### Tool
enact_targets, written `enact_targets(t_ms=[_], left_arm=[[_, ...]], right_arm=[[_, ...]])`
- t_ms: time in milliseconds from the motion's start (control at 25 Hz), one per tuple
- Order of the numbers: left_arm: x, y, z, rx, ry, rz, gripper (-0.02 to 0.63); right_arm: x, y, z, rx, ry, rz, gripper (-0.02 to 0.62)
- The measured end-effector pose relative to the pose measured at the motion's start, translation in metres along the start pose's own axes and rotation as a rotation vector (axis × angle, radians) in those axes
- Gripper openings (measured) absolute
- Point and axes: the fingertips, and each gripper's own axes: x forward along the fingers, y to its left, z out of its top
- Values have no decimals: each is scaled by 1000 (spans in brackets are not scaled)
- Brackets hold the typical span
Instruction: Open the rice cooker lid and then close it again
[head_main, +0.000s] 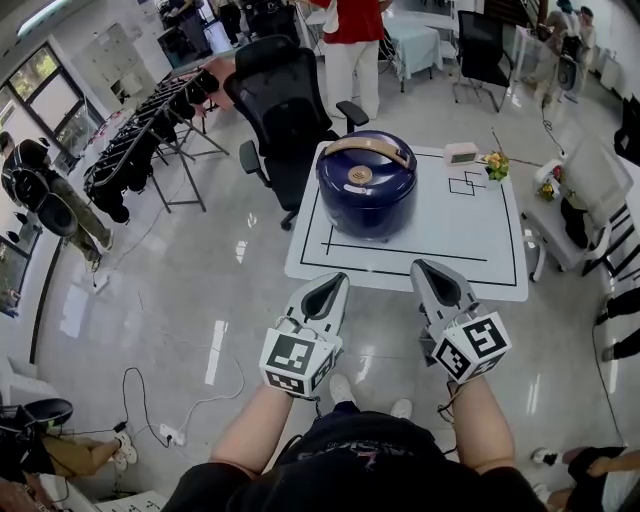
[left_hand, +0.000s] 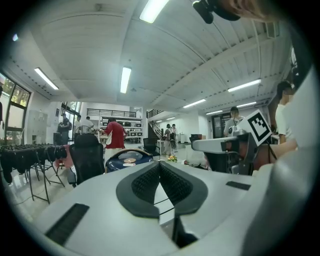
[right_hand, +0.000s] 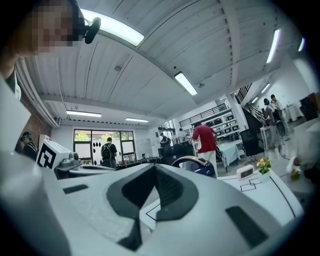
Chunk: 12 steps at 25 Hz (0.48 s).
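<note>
Left gripper (head_main: 330, 284) and right gripper (head_main: 428, 268) hover, ribbed black pads clenched together on nothing, just short of the white table (head_main: 480, 255). On it sits the round, glossy navy rice cooker (head_main: 367, 190), lid down, contents hidden, tan handle (head_main: 366, 146) arched across.

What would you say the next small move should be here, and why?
Probably bring the right gripper forward over the table toward the cooker. Its lid looks closed, and this gripper and the left gripper both hang near the table's front edge, jaws shut and empty, short of the cooker.
</note>
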Motion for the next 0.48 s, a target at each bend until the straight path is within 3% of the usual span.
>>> enact_targets(t_ms=[480], left_arm=[[23,78,1,-10,-9,-106,3]], right_arm=[[70,9,-1,-9,-21,-112,2]])
